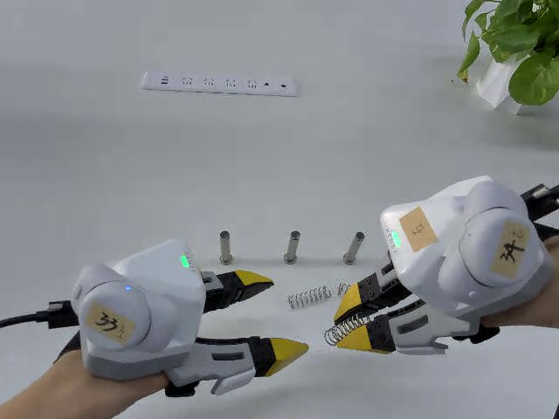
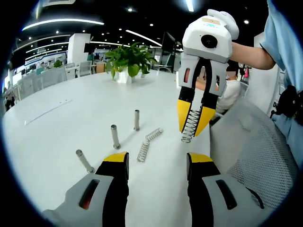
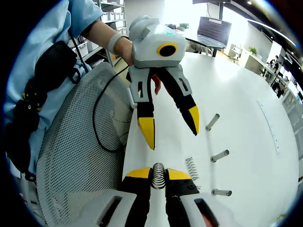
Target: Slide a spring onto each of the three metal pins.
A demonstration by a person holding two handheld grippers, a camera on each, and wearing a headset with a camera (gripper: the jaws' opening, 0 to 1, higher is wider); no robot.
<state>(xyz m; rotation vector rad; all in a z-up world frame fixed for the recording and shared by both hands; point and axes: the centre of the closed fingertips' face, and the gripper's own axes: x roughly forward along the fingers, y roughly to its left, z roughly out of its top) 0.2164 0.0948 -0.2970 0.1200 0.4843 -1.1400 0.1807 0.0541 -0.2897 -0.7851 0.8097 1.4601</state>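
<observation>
Closest, the yellow-tipped left gripper [image 1: 284,316] hangs with jaws spread and empty, while the right gripper [image 1: 343,328] pinches one coiled steel spring [image 1: 335,333], apparently lifted to thread onto the bare upright metal pins [image 1: 292,247] just beyond.

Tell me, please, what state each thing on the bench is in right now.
Left yellow-tipped tool, open, empty.
Right yellow-tipped tool, shut on a coiled steel spring.
Three short metal pins, standing, bare.
Two loose coiled steel springs, lying on the white table.
White power strip, flat, nothing plugged in.
</observation>
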